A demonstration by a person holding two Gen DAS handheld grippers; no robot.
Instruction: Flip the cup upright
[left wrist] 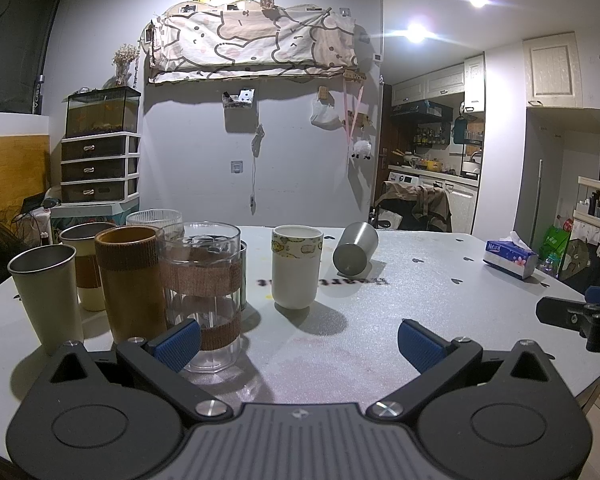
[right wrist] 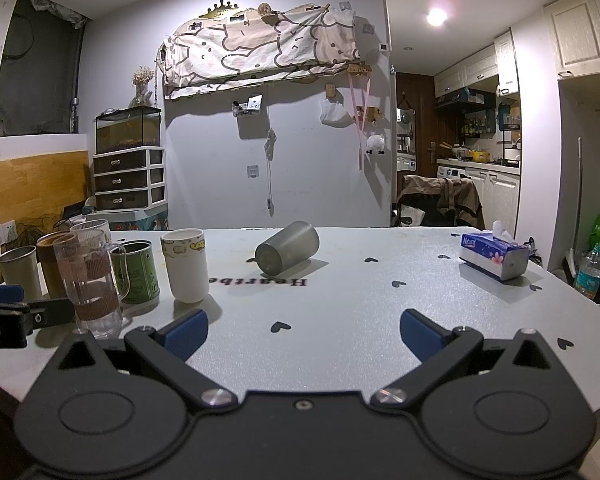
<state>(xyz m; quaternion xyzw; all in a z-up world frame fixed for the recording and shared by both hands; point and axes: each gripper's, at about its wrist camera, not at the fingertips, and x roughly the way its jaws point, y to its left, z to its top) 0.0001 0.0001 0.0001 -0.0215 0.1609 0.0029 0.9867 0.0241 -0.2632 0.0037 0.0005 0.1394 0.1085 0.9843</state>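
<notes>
A grey metal cup (right wrist: 287, 251) lies on its side on the grey table (right wrist: 340, 304), its base turned toward me; it also shows in the left wrist view (left wrist: 355, 250). My right gripper (right wrist: 304, 334) is open and empty, well short of the cup. My left gripper (left wrist: 298, 344) is open and empty, near the front edge, with the cup far ahead to the right. The right gripper's body (left wrist: 580, 314) shows at the right edge of the left wrist view.
Several upright cups stand at the left: a white patterned cup (right wrist: 186, 266), a green tin mug (right wrist: 138, 276), a glass mug with a brown band (right wrist: 88, 284), a brown cup (left wrist: 130, 280) and a steel tumbler (left wrist: 46, 292). A tissue box (right wrist: 494, 254) lies at the right.
</notes>
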